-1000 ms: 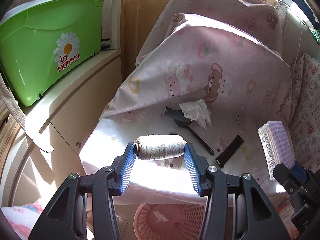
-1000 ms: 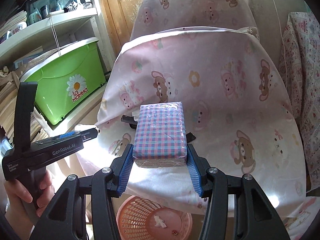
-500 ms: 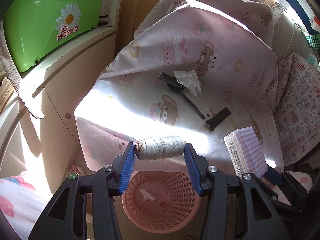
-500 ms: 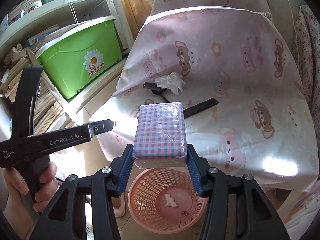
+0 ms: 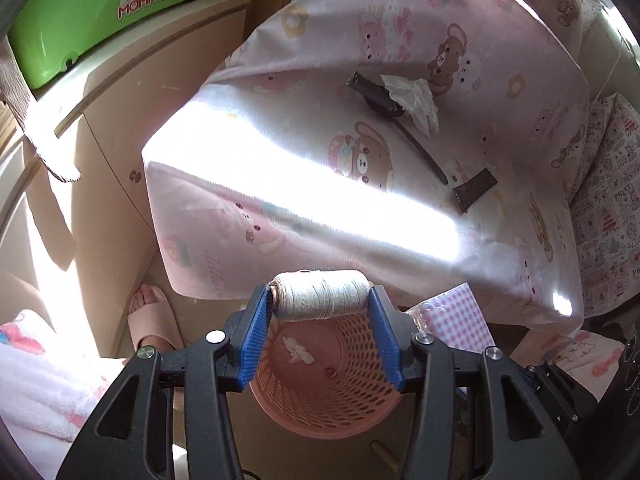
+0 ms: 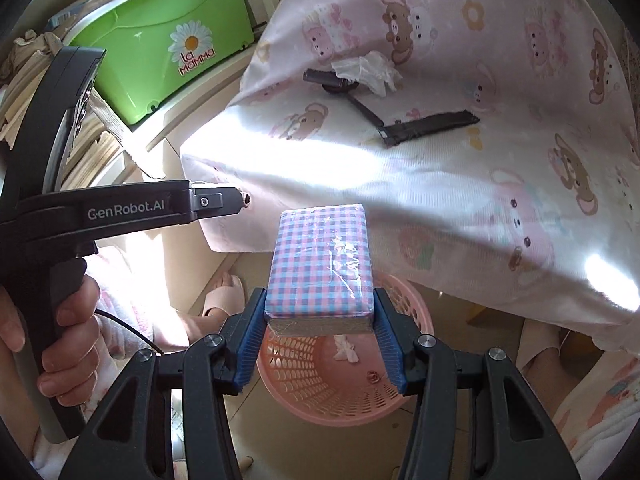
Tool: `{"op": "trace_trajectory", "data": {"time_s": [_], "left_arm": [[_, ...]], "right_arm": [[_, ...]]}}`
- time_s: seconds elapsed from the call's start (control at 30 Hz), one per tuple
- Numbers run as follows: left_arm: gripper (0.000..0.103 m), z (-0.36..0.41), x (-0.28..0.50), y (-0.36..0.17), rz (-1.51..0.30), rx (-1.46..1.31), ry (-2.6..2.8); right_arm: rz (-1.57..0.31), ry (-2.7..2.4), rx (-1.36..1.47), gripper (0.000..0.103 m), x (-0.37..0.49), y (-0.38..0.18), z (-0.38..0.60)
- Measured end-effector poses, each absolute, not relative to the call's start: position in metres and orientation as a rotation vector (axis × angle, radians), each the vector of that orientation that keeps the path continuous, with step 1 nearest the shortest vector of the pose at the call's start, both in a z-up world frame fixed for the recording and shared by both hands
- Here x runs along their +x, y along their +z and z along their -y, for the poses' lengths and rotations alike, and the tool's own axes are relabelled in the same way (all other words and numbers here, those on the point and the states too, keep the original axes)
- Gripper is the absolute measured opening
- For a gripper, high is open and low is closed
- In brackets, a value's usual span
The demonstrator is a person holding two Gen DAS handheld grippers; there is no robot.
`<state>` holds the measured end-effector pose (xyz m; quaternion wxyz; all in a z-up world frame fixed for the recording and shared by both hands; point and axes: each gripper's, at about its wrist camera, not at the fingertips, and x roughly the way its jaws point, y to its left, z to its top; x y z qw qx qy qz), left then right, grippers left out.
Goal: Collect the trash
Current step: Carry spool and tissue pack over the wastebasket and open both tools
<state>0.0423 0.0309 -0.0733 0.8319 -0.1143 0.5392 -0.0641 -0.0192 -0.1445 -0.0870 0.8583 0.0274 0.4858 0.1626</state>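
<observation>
The right gripper point(image 6: 320, 312) clamps a checked tissue pack point(image 6: 322, 268) above a pink basket point(image 6: 340, 392) holding scraps. On the bear-print cloth point(image 6: 500, 160) lie a crumpled tissue point(image 6: 366, 70) and a black strip point(image 6: 430, 128), with a green tub point(image 6: 160, 44) to the left

A table point(image 6: 500, 208) under a pink bear cloth fills the upper right of the frame, with a crumpled white tissue point(image 6: 366, 70), a black tool point(image 6: 340, 84) and a flat black strip point(image 6: 430, 127) lying on it, and a pink basket point(image 6: 340, 392) stands on the floor point(image 6: 320, 452) below.
</observation>
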Motion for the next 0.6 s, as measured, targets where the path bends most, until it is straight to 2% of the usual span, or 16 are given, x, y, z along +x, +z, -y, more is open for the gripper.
{"op": "trace_trajectory", "data": {"time_s": [0.37,0.6], "left_arm": [[0.048,-0.03,0.059,-0.165,-1.479,-0.361,-0.093],[0.048,-0.021,0.059,-0.196,-1.527,-0.276,-0.068]], "right_arm": [[-1.338,0.32,0.08,0.054,0.004,-0.187,0.144],[-1.428,0.248,0.044,0.054,0.014,-0.232,0.145]]}}
